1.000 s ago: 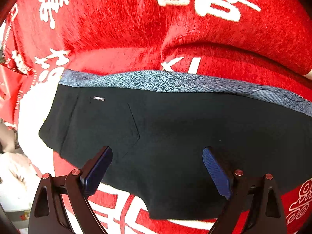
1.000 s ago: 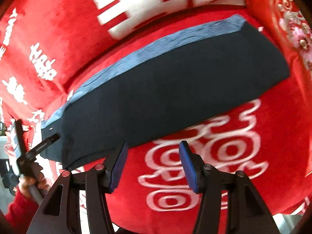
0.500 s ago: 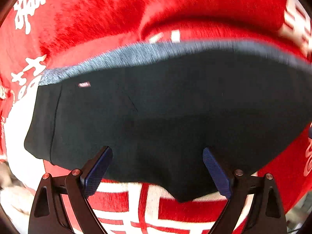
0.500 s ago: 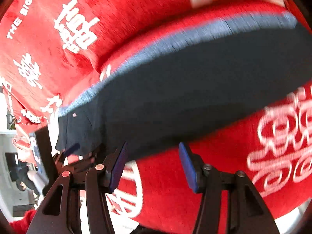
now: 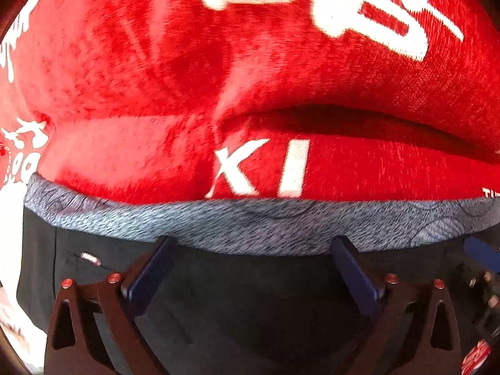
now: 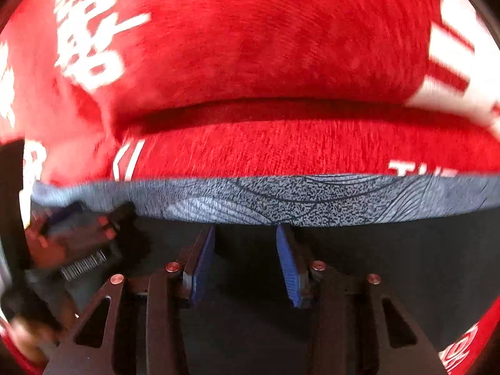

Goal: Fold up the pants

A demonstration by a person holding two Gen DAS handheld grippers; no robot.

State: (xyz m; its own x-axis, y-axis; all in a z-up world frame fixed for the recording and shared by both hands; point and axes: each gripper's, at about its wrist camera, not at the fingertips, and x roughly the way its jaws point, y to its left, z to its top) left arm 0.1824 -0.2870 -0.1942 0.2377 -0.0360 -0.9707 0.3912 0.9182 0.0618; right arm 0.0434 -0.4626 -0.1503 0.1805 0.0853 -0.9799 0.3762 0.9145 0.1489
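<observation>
The black pants lie folded lengthwise on a red blanket, with a grey patterned strip along their far edge. My left gripper is open, low over the black cloth, fingertips close to the grey strip. In the right wrist view the pants and grey strip fill the lower half. My right gripper is open with a narrower gap, fingertips at the strip's near edge. The left gripper shows at the left of this view.
The red blanket with white characters covers the surface and rises in a thick fold just beyond the pants. The right gripper's blue pad shows at the right edge of the left wrist view.
Both grippers have moved forward across the pants, from the near edge to the far grey strip. The two grippers now sit close side by side.
</observation>
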